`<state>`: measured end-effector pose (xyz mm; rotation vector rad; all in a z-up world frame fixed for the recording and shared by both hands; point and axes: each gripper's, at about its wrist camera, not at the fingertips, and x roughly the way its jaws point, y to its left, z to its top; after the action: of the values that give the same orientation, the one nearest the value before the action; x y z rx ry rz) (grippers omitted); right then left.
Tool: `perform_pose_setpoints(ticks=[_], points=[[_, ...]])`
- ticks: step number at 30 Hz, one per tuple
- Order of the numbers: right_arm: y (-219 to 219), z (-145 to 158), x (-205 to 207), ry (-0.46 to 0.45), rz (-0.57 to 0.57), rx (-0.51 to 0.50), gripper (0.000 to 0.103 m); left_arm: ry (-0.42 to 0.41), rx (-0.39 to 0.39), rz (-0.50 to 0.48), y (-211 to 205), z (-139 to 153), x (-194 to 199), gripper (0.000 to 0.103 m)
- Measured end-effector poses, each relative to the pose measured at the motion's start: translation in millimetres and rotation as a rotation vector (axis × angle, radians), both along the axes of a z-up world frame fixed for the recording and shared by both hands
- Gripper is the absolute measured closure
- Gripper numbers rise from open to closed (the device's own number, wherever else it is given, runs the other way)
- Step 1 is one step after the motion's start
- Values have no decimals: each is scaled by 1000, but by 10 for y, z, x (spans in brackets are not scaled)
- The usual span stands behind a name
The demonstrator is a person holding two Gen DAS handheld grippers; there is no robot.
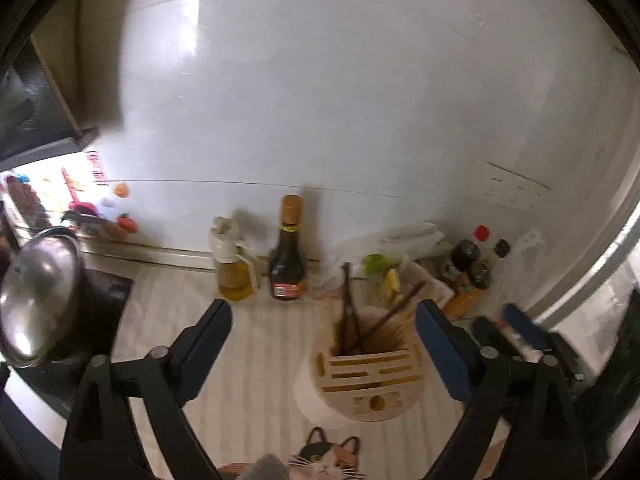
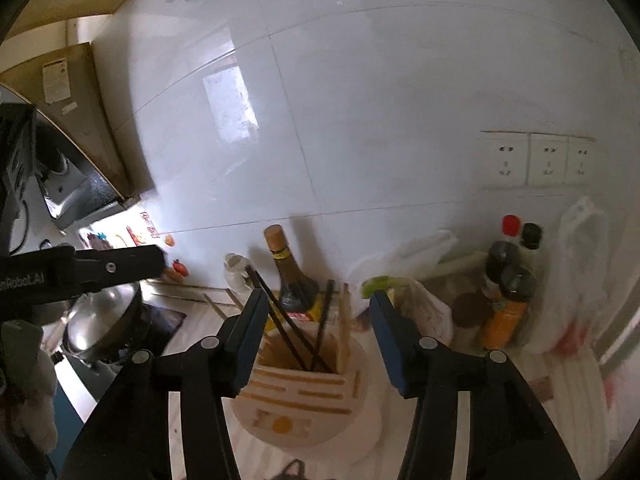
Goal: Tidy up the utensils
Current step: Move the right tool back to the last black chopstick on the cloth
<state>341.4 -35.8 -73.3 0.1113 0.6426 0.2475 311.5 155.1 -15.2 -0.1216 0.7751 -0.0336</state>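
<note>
Near the back edge of the tabletop [image 1: 256,360], below the tiled wall, we see the holder [image 1: 366,376] standing with dark chopsticks [image 1: 350,312] leaning in its round well. Our left gripper [image 1: 324,344] hangs with jaws spread wide and nothing between them, the holder ahead and toward its right finger. Our right gripper [image 2: 320,344] stands over the holder with jaws released, chopsticks rising between them untouched. Behind stand a sauce bottle [image 1: 287,256] and an oil bottle [image 1: 232,268].

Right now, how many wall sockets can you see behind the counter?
3, side by side on the white tiled wall at right: left socket, middle socket, right socket. Others may be hidden behind the bags.
</note>
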Motion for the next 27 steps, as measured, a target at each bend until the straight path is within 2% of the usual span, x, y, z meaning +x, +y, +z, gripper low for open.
perform_pose_setpoints(ticks=[1,2,4,7,14,17,20,22,25,27], points=[[-12,10,-17,12,-5,-16,32,-6,11,14,13,-16,-26,0],[-12,16,-21,28,-18,-40,18,-14,27,32,24,-39,-58,0],[-26,24,-59,43,-25,-80,5,-20,72,70,19,-111,-130,0],[-36,23,-110,54,-34,-130,0,-11,105,110,15,-210,-204,0],[-331,-39,-149,88,-39,-77,0,29,118,143,-88,-408,-354,0],[-593,-154,-150,144,-76,-59,0,59,141,163,-179,-546,-423,0],[-857,-398,-143,239,-125,-114,0,96,146,160,-311,-757,-521,0],[-1074,-662,-136,331,-156,-149,2,136,140,142,-411,-925,-579,0],[-1352,-1066,-142,460,-178,-165,17,193,146,116,-580,-1249,-653,0],[-1531,-1421,-163,564,-180,-180,20,240,161,93,-721,-1484,-686,0]])
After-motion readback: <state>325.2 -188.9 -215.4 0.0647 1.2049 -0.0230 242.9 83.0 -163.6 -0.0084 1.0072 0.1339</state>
